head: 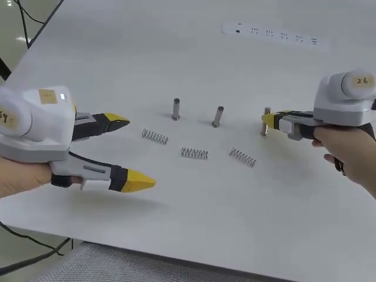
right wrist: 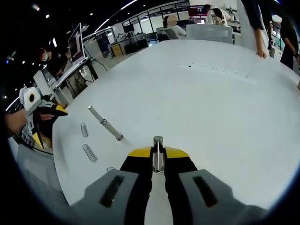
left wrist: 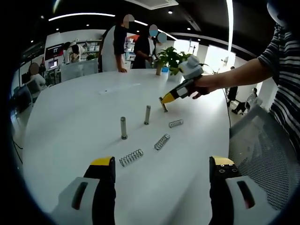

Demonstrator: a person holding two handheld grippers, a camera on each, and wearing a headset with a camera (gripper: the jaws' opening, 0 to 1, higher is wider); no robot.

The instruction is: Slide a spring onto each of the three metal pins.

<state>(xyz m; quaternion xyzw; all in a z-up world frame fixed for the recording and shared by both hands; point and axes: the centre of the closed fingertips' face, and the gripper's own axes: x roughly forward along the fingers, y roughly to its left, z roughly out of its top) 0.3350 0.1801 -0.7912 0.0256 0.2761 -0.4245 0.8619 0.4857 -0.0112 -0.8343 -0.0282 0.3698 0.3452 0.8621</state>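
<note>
Right gripper (right wrist: 157, 154) clamps one pin (right wrist: 158, 143), hiding its base; left gripper (left wrist: 161, 164) gapes above the white table (head: 235, 59), busy office beyond.

left gripper (head: 137, 153) agape | right gripper (head: 268, 121) pinching pin (head: 264, 131) | three springs (head: 194, 153) flat — unthreaded

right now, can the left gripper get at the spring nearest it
Probably yes. The left gripper hovers with jaws open beside that spring, with bare table between them. The right gripper is off at the far pin, out of the way.
</note>
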